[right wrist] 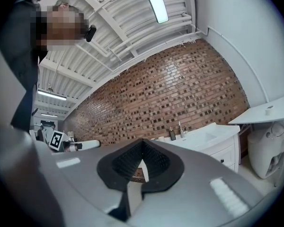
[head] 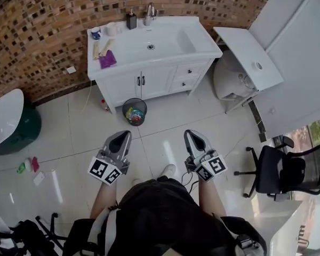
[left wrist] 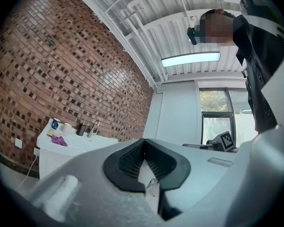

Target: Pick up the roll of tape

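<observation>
currently on a glossy white tile floor (head: 165, 137), with a brick wall (head: 42, 31) behind a white vanity (head: 202, 42). roll of tape (head: 112, 28) sits at the back-left of the vanity top, just beside a blue cup (head: 95, 33), well apart from both claws. purple cloth (head: 107, 59) lies nearer the front edge. soap bottle (head: 131, 20) and faucet (head: 150, 10) stand behind the basin. floor between grippers and vanity is open, except a round waste bin (head: 125, 111) in front of the doors, with coloured rubbish inside. white table (head: 256, 55) and office chair (head: 282, 172) crowd the right side. left gripper (head: 122, 135): jaws together, nothing between. right gripper (head: 192, 134): same.
</observation>
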A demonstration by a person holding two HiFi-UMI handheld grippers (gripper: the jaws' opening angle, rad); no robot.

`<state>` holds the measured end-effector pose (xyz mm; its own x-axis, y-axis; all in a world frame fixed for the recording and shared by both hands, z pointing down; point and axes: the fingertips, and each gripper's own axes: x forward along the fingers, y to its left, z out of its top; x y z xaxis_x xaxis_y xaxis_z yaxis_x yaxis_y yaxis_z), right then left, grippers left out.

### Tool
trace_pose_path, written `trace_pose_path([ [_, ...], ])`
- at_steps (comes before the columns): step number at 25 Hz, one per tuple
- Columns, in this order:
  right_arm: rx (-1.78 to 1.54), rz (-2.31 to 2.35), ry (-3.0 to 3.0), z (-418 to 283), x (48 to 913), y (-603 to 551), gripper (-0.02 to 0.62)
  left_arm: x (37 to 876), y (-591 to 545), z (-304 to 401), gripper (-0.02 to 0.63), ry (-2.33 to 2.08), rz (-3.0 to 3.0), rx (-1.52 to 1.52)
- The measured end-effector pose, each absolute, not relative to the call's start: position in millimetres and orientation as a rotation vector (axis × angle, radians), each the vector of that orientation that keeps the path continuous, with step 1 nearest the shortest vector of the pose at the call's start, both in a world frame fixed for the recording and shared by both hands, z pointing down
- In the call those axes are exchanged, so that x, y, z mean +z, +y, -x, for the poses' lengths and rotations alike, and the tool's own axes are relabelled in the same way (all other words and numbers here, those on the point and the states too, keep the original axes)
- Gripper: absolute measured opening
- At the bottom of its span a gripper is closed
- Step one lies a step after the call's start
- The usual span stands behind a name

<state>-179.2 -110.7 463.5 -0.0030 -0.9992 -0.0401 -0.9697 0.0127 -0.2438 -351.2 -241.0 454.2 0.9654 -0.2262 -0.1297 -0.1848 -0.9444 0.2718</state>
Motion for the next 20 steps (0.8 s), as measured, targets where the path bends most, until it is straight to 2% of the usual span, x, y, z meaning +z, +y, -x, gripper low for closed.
trace_pose_path([
  [12, -0.075, 2.210, 1.856, 34, 455, -50, 0.006, 432, -194, 184, 0.002, 0.054, -2.939, -0.224],
  [20, -0.074, 2.391, 1.638, -37, 465, 41, 0.006, 448, -124, 68, 0.002, 0.394, -2.880, -0.141],
])
